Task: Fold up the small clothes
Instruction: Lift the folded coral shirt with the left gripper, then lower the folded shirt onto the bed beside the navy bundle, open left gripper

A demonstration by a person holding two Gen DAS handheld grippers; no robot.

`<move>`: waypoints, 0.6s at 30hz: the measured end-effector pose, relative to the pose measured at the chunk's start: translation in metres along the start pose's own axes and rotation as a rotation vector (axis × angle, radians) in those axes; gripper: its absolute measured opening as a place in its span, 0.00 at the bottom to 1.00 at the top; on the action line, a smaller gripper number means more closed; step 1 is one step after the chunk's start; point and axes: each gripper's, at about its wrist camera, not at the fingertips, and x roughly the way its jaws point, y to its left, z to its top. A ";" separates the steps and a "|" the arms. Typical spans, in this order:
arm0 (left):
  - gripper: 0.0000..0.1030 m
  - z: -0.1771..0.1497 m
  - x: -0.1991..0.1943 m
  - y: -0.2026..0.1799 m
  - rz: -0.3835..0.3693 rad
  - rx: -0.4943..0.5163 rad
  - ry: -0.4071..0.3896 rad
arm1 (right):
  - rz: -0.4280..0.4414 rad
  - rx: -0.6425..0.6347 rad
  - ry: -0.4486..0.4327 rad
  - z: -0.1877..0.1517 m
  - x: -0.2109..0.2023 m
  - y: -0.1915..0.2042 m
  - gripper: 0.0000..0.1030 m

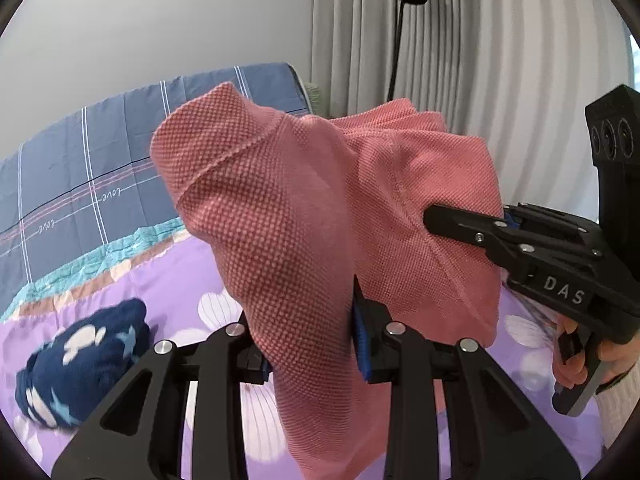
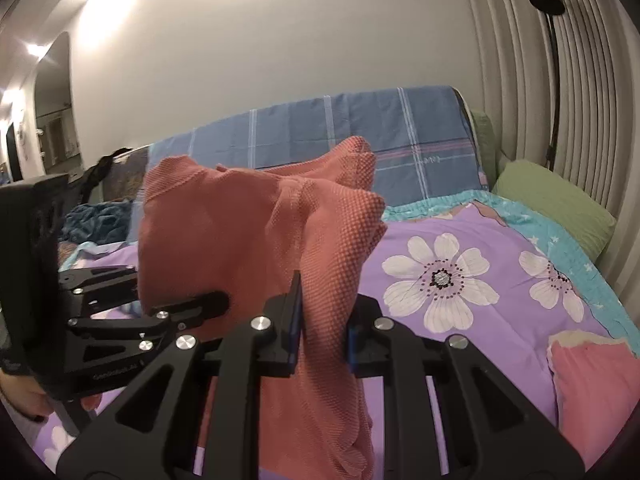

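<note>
Clamping the pink knit garment (image 1: 280, 208) in the left claw (image 1: 308, 336), jaws pinched on a bunched fold, cloth hanging above the floral bedspread (image 1: 168, 280). Gripping the same garment's neighbouring edge in the right claw (image 2: 322, 340), long axis dropping vertically, both claws close alongside, equally near.

I'm seeing a coarse, waffle-knit pink cloth garment (image 1: 304, 200), matt black plastic grippers with shiny metal pins, and a smooth cotton floral bedcover (image 2: 500, 240).

Both wrist views look slightly downward, close behind their fingers, sharing the pink garment (image 1: 304, 200) and bed (image 2: 500, 280)
</note>
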 end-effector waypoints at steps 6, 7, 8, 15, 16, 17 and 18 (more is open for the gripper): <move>0.32 0.004 0.069 0.015 0.031 -0.032 0.036 | -0.076 0.029 0.069 0.004 0.075 -0.026 0.17; 0.38 0.003 0.079 0.018 0.050 -0.040 0.041 | -0.085 0.038 0.092 0.002 0.092 -0.032 0.17; 0.49 0.000 0.089 0.021 0.085 -0.043 0.046 | -0.096 0.043 0.109 -0.001 0.103 -0.035 0.18; 0.60 -0.059 0.132 0.053 0.158 -0.104 0.183 | -0.182 0.118 0.333 -0.070 0.172 -0.065 0.35; 0.65 -0.068 0.134 0.055 0.137 -0.106 0.204 | -0.167 0.135 0.355 -0.080 0.173 -0.066 0.35; 0.71 -0.080 0.135 0.054 0.132 -0.096 0.219 | -0.167 0.140 0.391 -0.095 0.175 -0.067 0.38; 0.74 -0.083 0.136 0.052 0.135 -0.088 0.220 | -0.176 0.135 0.400 -0.102 0.173 -0.064 0.41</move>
